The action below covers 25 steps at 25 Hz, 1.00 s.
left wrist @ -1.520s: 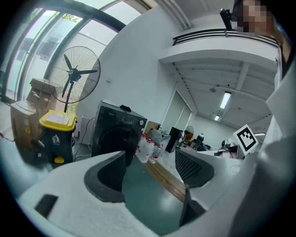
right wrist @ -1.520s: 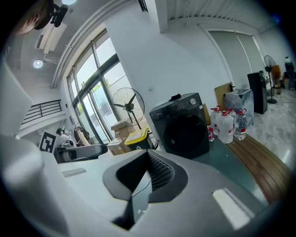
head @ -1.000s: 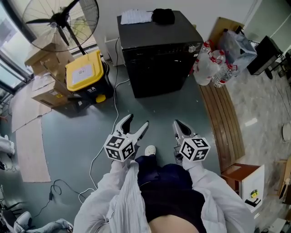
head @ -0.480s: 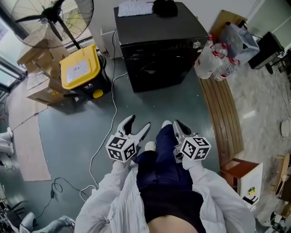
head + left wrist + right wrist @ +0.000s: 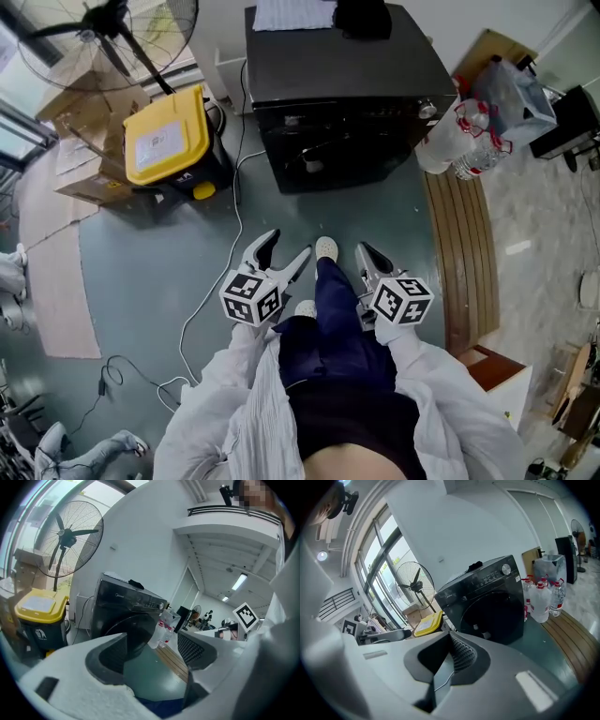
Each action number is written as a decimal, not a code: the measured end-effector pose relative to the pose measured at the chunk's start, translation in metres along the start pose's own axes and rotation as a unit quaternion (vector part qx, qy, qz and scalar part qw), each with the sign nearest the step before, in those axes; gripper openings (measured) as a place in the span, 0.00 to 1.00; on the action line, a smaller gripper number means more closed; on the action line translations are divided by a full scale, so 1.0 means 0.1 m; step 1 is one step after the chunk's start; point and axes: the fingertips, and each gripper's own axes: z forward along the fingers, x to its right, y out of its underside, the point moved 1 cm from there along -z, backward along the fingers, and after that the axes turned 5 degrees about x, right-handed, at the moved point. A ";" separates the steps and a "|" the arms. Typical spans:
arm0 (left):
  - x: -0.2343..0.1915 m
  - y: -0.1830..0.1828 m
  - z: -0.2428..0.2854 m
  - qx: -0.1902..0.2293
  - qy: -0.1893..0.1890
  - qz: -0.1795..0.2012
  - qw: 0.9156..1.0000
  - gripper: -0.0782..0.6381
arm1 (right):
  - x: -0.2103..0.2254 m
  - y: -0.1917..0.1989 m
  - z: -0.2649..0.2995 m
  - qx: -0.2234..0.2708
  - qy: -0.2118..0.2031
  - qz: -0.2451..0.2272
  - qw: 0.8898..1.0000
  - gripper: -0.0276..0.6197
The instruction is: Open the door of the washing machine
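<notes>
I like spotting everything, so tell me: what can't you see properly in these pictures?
The washer door catch: the head view looks steeply down the dark front; in the right gripper view the door is too dark.
The fan: top cut off by the head view's edge.
The black thing on the washer: partly cut off there, too small in the gripper views.
The panel print: too small.

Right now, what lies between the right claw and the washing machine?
Only bare floor separates the right claw from the washing machine; the head view shows it.
</notes>
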 end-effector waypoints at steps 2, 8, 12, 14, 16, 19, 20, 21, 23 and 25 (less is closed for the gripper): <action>-0.13 -0.08 0.23 -0.004 -0.008 0.004 1.000 0.56 | 0.09 -0.16 0.22 -0.009 -0.009 -0.020 1.000 0.06; -0.51 -0.28 0.89 -0.023 -0.025 0.015 0.999 0.56 | 0.39 -0.56 0.89 -0.037 -0.037 -0.058 0.997 0.06; -0.78 -0.36 1.26 -0.040 -0.037 0.019 0.998 0.56 | 0.60 -0.71 1.27 -0.061 -0.045 -0.062 0.995 0.05; -0.92 -0.36 1.41 -0.053 -0.043 0.025 0.997 0.56 | 0.68 -0.74 1.44 -0.073 -0.050 -0.061 0.994 0.06; -1.08 -0.33 1.54 -0.065 -0.052 0.026 0.996 0.56 | 0.75 -0.75 1.59 -0.084 -0.056 -0.056 0.993 0.05; -1.30 -0.26 1.75 -0.080 -0.062 0.022 0.995 0.55 | 0.86 -0.74 1.80 -0.099 -0.062 -0.048 0.992 0.05; -1.37 -0.23 1.83 -0.086 -0.064 0.024 0.994 0.55 | 0.90 -0.74 1.86 -0.103 -0.062 -0.047 0.992 0.05; -1.42 -0.20 1.91 -0.092 -0.064 0.027 0.993 0.55 | 0.94 -0.73 1.92 -0.107 -0.063 -0.046 0.991 0.05; -1.53 -0.11 2.06 -0.105 -0.065 0.031 0.992 0.55 | 1.00 -0.72 2.02 -0.114 -0.064 -0.047 0.990 0.06; -1.65 0.00 2.20 -0.122 -0.067 0.034 0.990 0.55 | 1.07 -0.70 2.12 -0.118 -0.064 -0.045 0.990 0.06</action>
